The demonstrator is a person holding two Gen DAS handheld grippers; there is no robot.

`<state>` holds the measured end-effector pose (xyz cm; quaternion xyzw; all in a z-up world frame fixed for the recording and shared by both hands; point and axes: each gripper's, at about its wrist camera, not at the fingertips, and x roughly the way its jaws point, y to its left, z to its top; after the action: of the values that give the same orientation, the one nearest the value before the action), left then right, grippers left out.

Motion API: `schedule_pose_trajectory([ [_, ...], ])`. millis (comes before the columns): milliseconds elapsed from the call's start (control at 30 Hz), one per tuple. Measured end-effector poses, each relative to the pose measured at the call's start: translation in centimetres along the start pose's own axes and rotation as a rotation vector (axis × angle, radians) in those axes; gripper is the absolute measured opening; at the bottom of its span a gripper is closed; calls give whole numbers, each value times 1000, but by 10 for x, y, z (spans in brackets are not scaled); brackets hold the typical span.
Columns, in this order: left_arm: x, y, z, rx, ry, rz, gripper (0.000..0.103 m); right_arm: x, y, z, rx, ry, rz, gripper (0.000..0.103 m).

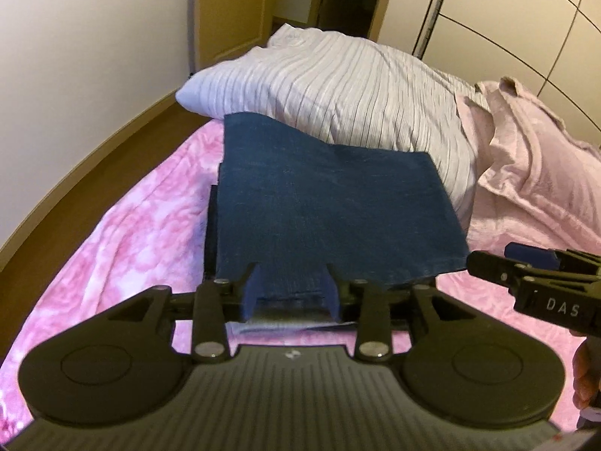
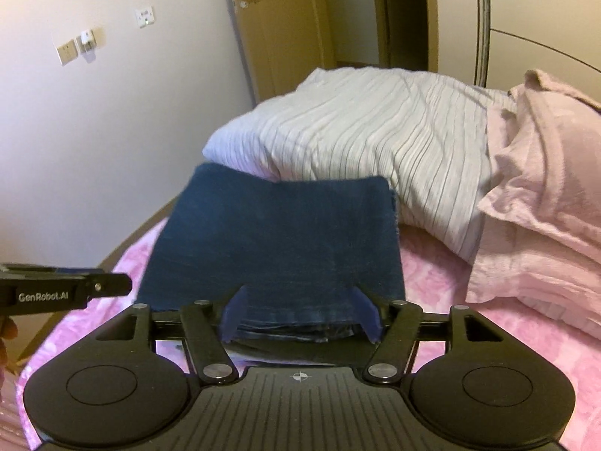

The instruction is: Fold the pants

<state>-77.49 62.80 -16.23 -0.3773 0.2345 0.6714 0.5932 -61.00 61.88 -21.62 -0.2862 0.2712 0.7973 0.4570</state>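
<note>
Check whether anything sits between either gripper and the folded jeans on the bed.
Nothing visible does. The folded jeans lie directly ahead of the left gripper and right gripper, whose open fingers frame the near edge.

Folded blue pants (image 2: 274,240) on pink bed (image 2: 432,285), centre frame. Right hand-held gripper (image 2: 300,314) at 6 o'clock, jaws apart, pads clear of near hem. Striped pillow (image 2: 375,127) at 12–1 o'clock; left hand-held gripper (image 2: 109,283) at 9 o'clock.

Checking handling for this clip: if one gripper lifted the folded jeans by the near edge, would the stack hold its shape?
Probably not: the jeans are soft layered denim, so the far end would likely sag and unfold. Its far end already drapes onto the striped pillow.
</note>
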Motion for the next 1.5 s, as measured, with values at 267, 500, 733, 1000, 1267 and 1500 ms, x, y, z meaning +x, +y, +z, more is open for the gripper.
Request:
schedule_pose_trajectory([
  [267,-74,-13,-3,-29,-22,15,49,-62,13,10,47,-18,22,63],
  [500,-132,-34,-17,16,-52,27,75,-119,22,6,75,-14,45,70],
  [733,-188,-52,-42,44,-100,41,91,-175,30,-15,63,-14,59,76],
  [1000,-237,-72,-82,68,-120,81,102,-232,36,-46,39,-13,37,77],
  [1267,-271,-91,-126,55,-123,144,102,-273,35,-75,33,18,42,77],
  [1500,-299,-103,-155,11,-115,121,102,-302,32,-101,1,28,67,77],
])
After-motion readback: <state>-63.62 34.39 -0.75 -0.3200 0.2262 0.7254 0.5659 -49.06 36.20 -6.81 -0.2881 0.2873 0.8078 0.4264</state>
